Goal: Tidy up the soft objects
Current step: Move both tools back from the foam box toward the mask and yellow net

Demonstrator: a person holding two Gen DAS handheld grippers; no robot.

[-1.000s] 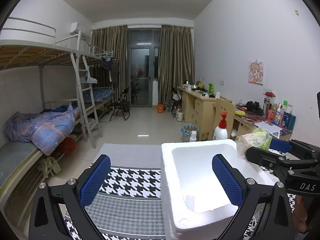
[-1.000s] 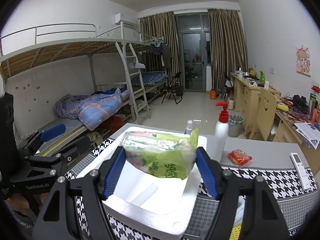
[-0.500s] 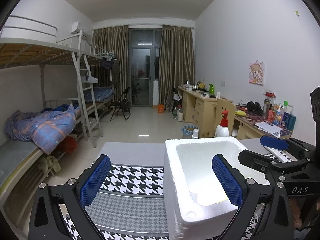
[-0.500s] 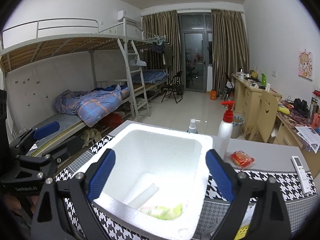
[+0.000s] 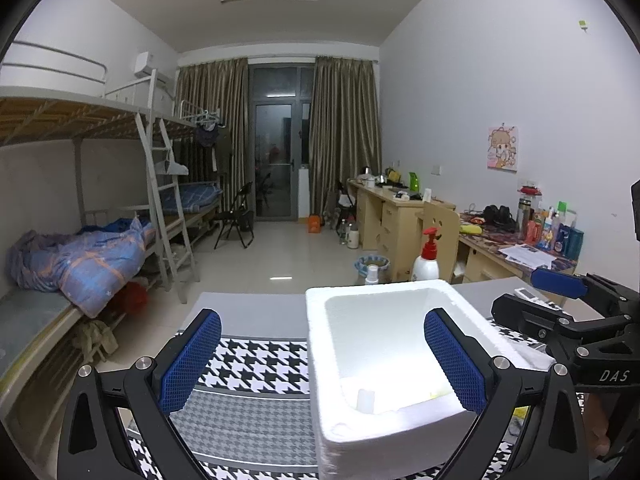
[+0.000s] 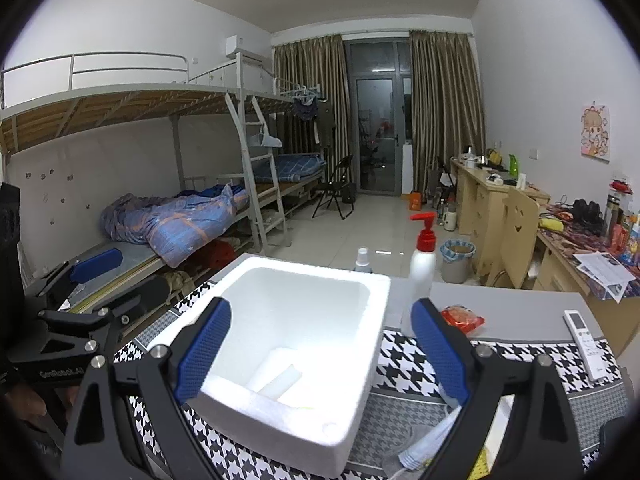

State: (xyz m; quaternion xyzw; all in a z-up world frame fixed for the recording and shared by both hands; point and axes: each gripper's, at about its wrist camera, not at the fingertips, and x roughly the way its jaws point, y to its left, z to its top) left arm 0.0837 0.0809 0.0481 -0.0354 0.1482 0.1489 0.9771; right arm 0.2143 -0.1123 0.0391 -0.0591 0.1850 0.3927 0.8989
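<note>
A white foam box (image 5: 384, 360) stands on the houndstooth cloth. My left gripper (image 5: 322, 320) is open, its right pad (image 5: 452, 360) above the box and its left pad over the cloth. Seen from the other side, the box (image 6: 296, 344) lies under my right gripper (image 6: 322, 312), which is open with nothing between its pads. Only a sliver of the green soft pack (image 6: 304, 408) shows low inside the box, behind the near wall. A loose white foam piece (image 6: 280, 372) lies on the box floor.
Behind the box stand a red-capped pump bottle (image 6: 422, 256) and a small spray bottle (image 6: 363, 260). A red snack packet (image 6: 462, 316) and a white remote (image 6: 584, 340) lie to the right. A pale wrapper (image 6: 420, 448) sits by my right finger. Beds lie beyond to the left, desks to the right.
The right gripper opened and let go of the green pack, which fell into the foam box. The right gripper then drew back a little. The left gripper stayed put.
</note>
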